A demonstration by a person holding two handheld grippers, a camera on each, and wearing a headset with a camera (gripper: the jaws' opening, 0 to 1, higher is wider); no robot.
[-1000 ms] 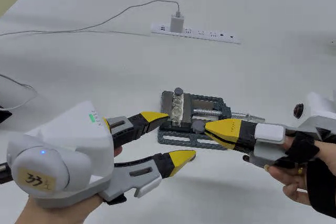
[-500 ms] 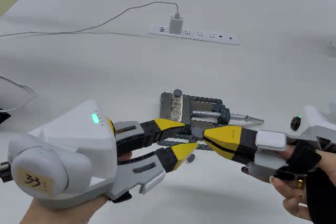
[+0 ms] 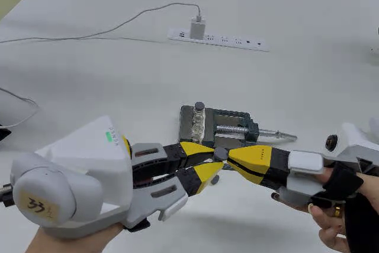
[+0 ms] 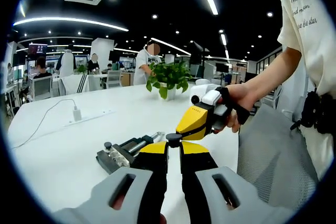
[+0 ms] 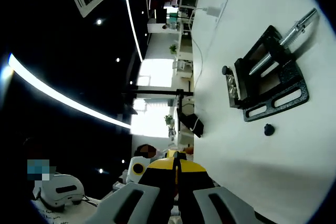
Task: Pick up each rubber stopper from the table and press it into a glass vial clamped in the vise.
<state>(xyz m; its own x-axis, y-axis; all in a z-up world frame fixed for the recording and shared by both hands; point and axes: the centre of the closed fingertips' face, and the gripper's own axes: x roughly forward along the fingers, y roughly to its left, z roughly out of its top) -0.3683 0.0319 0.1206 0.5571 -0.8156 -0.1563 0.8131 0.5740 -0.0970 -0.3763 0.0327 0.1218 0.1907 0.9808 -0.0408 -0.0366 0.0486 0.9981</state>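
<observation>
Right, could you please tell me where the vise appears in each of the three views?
Head view: the vise sits at centre, slightly right.
Left gripper view: it lies low and left of centre.
Right gripper view: it is in the upper right, seen rolled on its side.
Shared landmark: the stoppered vial clamped at one end of it.

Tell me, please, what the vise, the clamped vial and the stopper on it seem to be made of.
The vise: dark matte metal probably, with a bright threaded screw. The vial: apparently clear glass, by its see-through, glinting wall. The stopper: dull grey, likely rubber.
</observation>
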